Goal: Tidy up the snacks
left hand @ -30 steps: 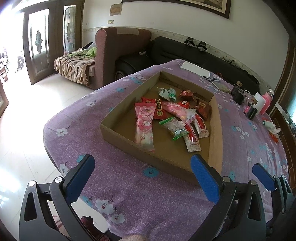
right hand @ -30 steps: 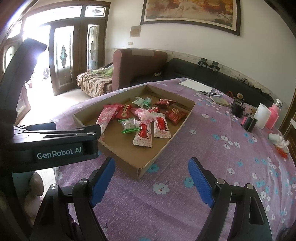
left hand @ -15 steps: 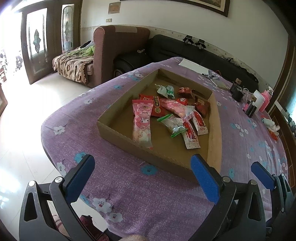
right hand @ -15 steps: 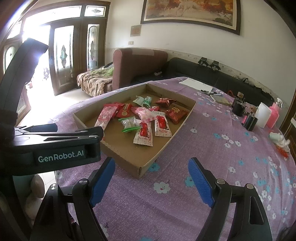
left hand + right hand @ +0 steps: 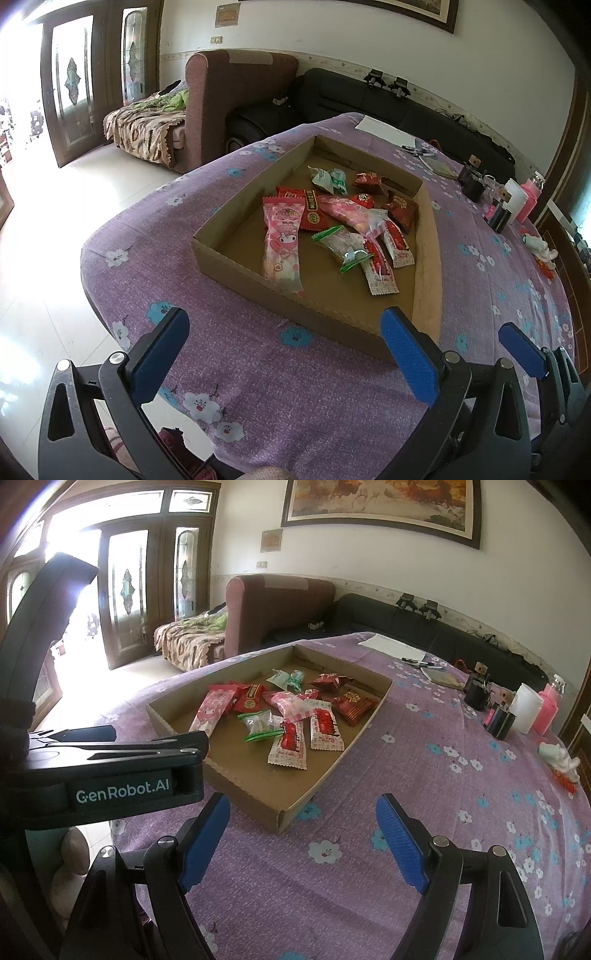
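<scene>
Both views nudged slightly closer to the cardboard tray [image 5: 236,267] at frame centre; snack packets [image 5: 334,229] unmoved inside it. Left claw [image 5: 284,350] and right claw [image 5: 306,840] wide open, empty, low over the counter [image 5: 461,812]. No grasp committed.

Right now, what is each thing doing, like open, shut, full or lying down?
Left gripper: open, holds nothing.
Right gripper: open, holds nothing.
Box: open top, snacks inside.
Long pink pack: lying flat, sealed.
Green-edged bag: lying flat, sealed.
Pink bottle: upright, capped.
Pens: lying on the table.
</scene>
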The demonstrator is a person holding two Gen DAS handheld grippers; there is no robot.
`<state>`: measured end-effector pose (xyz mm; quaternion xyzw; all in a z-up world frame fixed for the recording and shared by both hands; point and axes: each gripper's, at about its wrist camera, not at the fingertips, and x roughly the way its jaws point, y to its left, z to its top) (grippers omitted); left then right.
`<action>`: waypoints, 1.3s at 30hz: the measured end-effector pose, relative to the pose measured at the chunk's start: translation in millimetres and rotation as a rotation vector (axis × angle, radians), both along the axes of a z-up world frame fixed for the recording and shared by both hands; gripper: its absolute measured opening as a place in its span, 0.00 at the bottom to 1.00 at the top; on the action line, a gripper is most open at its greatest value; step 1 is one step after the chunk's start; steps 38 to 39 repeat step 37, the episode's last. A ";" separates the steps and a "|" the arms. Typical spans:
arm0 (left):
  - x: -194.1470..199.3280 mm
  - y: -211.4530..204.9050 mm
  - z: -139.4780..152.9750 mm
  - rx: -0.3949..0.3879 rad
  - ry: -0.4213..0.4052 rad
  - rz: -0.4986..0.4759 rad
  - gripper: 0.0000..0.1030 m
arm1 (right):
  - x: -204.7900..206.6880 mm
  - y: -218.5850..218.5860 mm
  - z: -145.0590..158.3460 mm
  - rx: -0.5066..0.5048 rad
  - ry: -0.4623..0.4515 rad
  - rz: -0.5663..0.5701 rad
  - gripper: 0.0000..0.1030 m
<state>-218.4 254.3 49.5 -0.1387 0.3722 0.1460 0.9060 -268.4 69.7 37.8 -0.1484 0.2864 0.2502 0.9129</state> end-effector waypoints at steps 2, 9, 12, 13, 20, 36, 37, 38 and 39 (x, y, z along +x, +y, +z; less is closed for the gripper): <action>0.0 -0.2 -0.4 -0.001 0.001 -0.003 1.00 | 0.3 -0.2 0.4 0.000 0.000 0.001 0.81; -0.4 -0.7 -0.8 -0.004 0.002 -0.005 1.00 | -1.3 0.3 -1.0 0.000 0.001 0.002 0.81; -0.3 -0.5 -0.8 -0.004 0.002 -0.005 1.00 | -1.3 0.4 -0.8 -0.001 0.000 0.000 0.81; -0.3 -0.5 -0.8 -0.004 0.002 -0.005 1.00 | -0.5 0.2 -0.2 0.000 0.000 0.000 0.81; -0.2 -1.0 -1.2 -0.004 0.000 -0.006 1.00 | -0.3 0.2 0.1 0.000 0.001 0.001 0.81; -4.1 0.9 6.4 0.009 -0.002 0.010 1.00 | -5.1 -0.4 -3.6 0.010 -0.001 0.008 0.81; -3.6 0.9 7.9 0.006 -0.001 0.011 1.00 | -4.2 -2.7 -2.0 0.013 0.000 0.007 0.81; -3.6 0.9 7.9 0.006 -0.001 0.011 1.00 | -4.2 -2.7 -2.0 0.013 0.000 0.007 0.81; -3.6 0.9 7.9 0.006 -0.001 0.011 1.00 | -4.2 -2.7 -2.0 0.013 0.000 0.007 0.81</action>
